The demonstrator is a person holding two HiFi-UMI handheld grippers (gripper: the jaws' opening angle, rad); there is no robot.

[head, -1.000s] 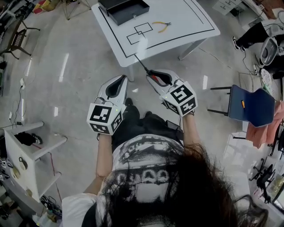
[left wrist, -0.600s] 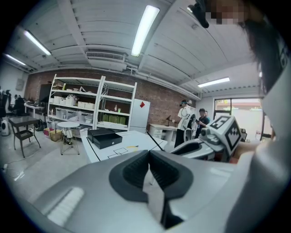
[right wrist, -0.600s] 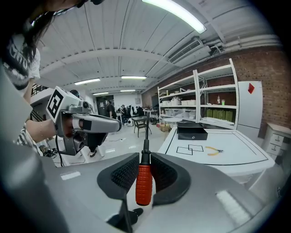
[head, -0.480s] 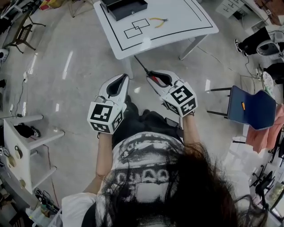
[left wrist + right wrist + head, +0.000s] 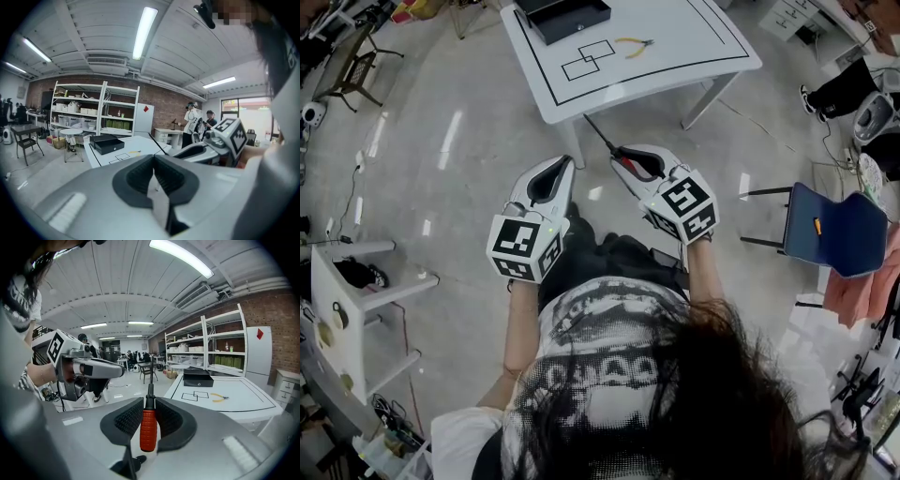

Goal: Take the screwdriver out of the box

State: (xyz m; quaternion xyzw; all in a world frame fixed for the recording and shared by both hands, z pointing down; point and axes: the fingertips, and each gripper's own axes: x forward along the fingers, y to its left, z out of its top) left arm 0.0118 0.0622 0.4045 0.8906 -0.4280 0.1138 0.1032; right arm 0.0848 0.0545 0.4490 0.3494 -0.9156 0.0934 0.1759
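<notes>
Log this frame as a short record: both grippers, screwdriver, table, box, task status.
right gripper: shut on the screwdriver, red handle between the jaws, shaft pointing ahead
left gripper: shut, nothing between the jaws
table: white with black tape lines, ahead of the person, apart from both grippers
box: black, on the table's far corner
pliers: yellow-handled, lying on the table
task status: screwdriver is out of the box, held clear of the table
</notes>
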